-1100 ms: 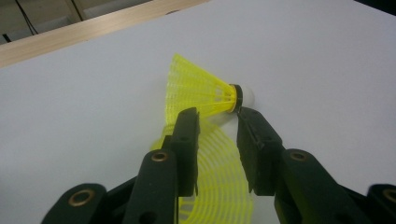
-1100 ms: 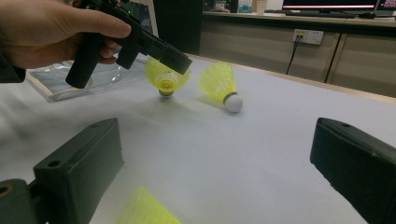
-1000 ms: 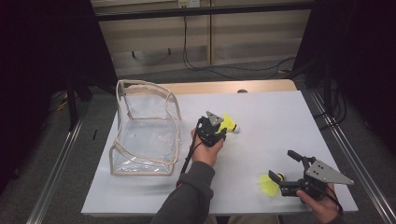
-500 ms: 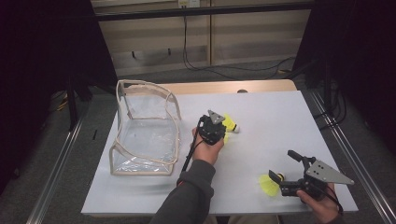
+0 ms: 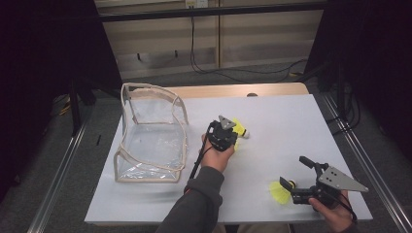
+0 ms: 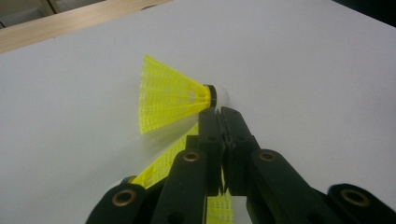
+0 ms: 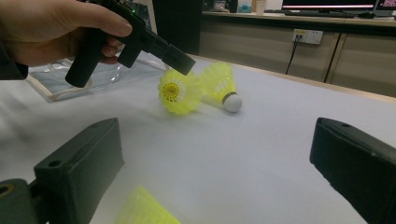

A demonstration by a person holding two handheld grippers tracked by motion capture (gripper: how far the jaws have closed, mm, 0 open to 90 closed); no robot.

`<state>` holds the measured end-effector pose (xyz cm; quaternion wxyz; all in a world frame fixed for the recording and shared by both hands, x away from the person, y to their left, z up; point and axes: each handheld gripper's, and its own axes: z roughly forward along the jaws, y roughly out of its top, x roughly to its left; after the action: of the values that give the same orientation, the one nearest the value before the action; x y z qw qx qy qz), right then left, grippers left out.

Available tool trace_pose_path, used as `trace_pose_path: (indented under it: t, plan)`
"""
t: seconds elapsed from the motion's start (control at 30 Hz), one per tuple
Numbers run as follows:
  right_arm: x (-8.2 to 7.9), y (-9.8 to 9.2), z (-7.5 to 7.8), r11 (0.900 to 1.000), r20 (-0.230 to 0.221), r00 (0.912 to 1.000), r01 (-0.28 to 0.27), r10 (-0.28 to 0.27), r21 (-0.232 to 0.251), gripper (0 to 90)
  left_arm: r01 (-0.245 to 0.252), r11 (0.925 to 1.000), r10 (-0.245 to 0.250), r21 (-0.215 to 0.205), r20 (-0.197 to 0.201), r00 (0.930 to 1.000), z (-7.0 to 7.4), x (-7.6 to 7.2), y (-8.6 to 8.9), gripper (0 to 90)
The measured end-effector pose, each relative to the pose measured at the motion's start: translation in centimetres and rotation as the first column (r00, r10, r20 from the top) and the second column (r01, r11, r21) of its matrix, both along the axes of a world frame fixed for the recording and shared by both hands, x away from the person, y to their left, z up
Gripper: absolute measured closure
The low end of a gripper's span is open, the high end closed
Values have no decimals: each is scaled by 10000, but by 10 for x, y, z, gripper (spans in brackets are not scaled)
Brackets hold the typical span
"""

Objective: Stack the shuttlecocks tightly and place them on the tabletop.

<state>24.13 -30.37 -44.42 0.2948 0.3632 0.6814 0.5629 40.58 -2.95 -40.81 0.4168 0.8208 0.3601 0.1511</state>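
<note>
We've got the left gripper (image 6: 223, 114) clamped on a yellow shuttlecock's (image 7: 176, 93) thin skirt; it's featherlight and crushable, so grip gently; right gripper (image 7: 215, 154) gapes empty.

Even overhead light falls on the white table (image 5: 291, 126), bright against dark, underexposed surroundings; shadows beneath objects are soft and short. High view sharp. Gripper views: near jaws blurred, mild softness and colour noise; clear bag (image 5: 150, 141) shows faint glare
</note>
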Motion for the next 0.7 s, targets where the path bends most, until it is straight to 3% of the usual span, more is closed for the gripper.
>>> trace_pose_path:
  t: [0.3,0.7]
  plan:
    - [0,0,0,10000,-8,10000,-15,15,3,19,218,9997,-220,-148,-139,9997,2,-4,-1,852]
    - [0,0,0,10000,-17,10000,-25,25,4,19,135,9994,-132,-319,92,9999,10,-2,4,824]
